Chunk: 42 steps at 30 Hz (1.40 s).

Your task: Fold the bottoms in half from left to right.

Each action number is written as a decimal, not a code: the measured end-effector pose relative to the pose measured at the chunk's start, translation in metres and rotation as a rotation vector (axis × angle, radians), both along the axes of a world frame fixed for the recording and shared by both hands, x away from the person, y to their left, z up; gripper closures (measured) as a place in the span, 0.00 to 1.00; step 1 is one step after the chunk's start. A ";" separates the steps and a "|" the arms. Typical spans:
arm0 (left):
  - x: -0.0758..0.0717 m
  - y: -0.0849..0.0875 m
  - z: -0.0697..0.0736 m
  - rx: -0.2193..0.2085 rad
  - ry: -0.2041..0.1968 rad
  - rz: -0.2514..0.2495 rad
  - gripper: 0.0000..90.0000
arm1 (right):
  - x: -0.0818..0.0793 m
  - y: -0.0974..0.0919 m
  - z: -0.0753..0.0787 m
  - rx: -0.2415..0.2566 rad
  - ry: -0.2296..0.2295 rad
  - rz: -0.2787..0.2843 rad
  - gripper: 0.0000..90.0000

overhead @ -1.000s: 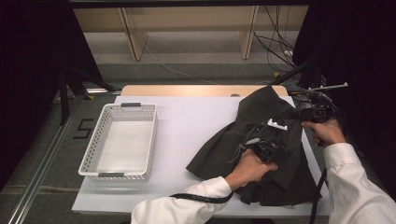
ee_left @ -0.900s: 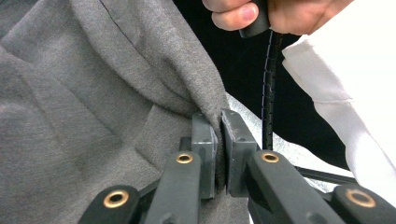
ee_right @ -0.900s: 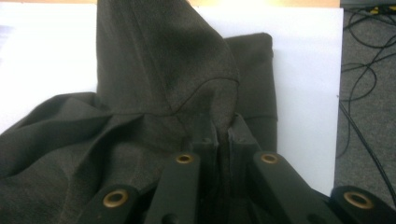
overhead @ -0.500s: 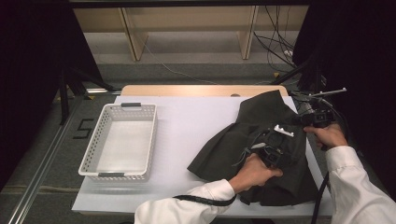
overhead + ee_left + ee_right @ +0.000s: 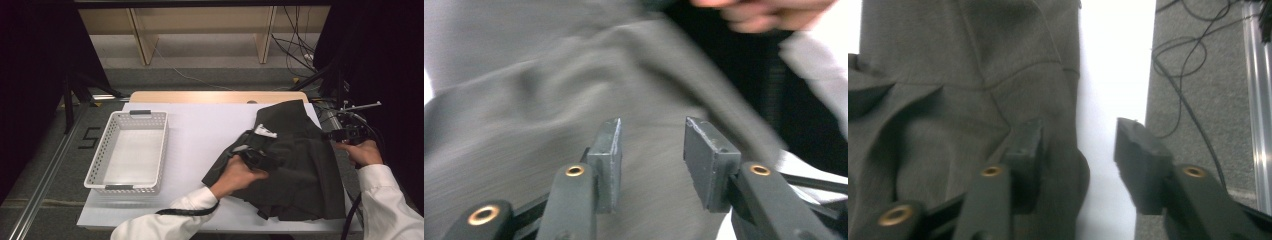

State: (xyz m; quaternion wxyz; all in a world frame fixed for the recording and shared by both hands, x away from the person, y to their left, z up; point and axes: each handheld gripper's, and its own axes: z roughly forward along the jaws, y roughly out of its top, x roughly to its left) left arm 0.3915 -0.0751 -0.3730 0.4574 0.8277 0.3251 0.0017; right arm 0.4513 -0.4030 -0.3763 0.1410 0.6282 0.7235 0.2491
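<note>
Garment [image 5: 295, 160] was dark grey-olive w/ a white label [image 5: 265, 132]; basket [image 5: 100, 165] white; table [image 5: 200, 135] white w/ a light wood far edge; sleeves white.

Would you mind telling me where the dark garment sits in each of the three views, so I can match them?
High view: the dark garment lies on the right half of the table.
Left gripper view: it spreads across the left and middle, behind the jaws.
Right gripper view: it covers the left half, its edge against the shared landmark, the white table top, also seen in the high view.
</note>
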 end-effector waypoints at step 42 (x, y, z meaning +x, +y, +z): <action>0.041 0.086 -0.095 0.194 0.268 0.108 0.42 | -0.050 0.002 -0.071 -0.088 0.078 0.026 0.88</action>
